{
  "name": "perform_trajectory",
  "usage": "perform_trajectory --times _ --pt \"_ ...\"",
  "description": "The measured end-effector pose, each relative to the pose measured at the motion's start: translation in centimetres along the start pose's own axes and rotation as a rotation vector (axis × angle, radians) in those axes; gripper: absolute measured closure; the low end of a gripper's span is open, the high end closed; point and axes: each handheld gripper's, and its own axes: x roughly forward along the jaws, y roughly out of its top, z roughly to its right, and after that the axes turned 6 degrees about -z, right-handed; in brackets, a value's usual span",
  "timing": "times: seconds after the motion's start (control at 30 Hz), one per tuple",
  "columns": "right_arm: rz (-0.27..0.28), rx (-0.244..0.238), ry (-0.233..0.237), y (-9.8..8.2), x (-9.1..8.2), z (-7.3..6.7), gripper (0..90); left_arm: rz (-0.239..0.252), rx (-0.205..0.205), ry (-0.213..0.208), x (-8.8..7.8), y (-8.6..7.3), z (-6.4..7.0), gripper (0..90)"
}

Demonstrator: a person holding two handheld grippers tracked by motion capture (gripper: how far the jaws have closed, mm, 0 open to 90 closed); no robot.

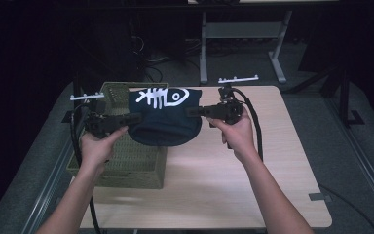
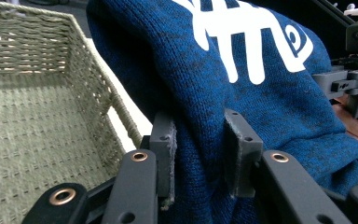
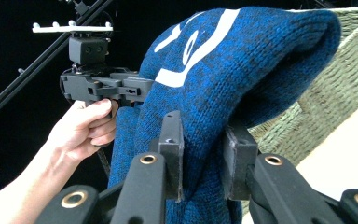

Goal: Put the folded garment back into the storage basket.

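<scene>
There is one blue hat (image 1: pixel 164 119), one basket (image 1: pixel 136 163), one table (image 1: pixel 233 185), and two grippers: left (image 1: pixel 135 118), right (image 1: pixel 193 111).

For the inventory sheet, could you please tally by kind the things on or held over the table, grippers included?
Blue knit hat: 1
Green woven basket: 1
Grippers, left gripper and right gripper, both clamped on the hat: 2
Total: 4

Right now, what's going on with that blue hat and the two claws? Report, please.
Left gripper and right gripper both clamped on blue knit hat. Hat held up between them, beside the woven basket. Nothing in the way.
</scene>
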Motion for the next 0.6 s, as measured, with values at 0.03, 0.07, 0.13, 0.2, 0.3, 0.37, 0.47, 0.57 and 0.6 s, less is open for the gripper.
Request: perform_trajectory --times 0.03,0.07,0.13,0.2,0.3,0.37,0.47,0.57,0.6 --pt "-0.006 0.009 0.002 0.1 0.2 -0.1 73.0 0.002 -0.005 0.002 -0.1 0.0 -0.1 68.4" --pt "-0.005 0.005 0.003 0.1 0.4 -0.1 72.9 0.003 -0.004 0.002 -0.3 -0.1 -0.2 68.4" --pt "-0.008 -0.001 0.003 0.2 0.7 -0.2 73.0 0.008 -0.011 0.002 -0.5 -0.1 -0.4 68.4" --pt "-0.010 -0.003 0.006 0.4 1.0 -0.3 73.0 0.010 -0.014 0.005 -0.7 -0.2 -0.7 68.4" --pt "-0.015 -0.010 0.007 0.6 1.5 -0.4 72.9 0.014 -0.019 0.012 -1.1 -0.3 -0.9 68.4" --pt "-0.019 -0.003 0.012 0.7 1.8 -0.5 72.9 0.013 -0.021 0.014 -1.4 -0.3 -1.0 68.4" --pt "-0.018 -0.005 0.015 0.9 2.2 -0.6 73.0 0.015 -0.021 0.024 -1.8 -0.3 -1.2 68.4" --pt "-0.024 -0.008 0.018 1.0 2.7 -0.7 73.0 0.019 -0.023 0.032 -2.2 -0.3 -1.5 68.4" --pt "-0.021 -0.009 0.020 1.1 2.9 -0.7 73.0 0.019 -0.024 0.035 -2.3 -0.3 -1.5 68.4"
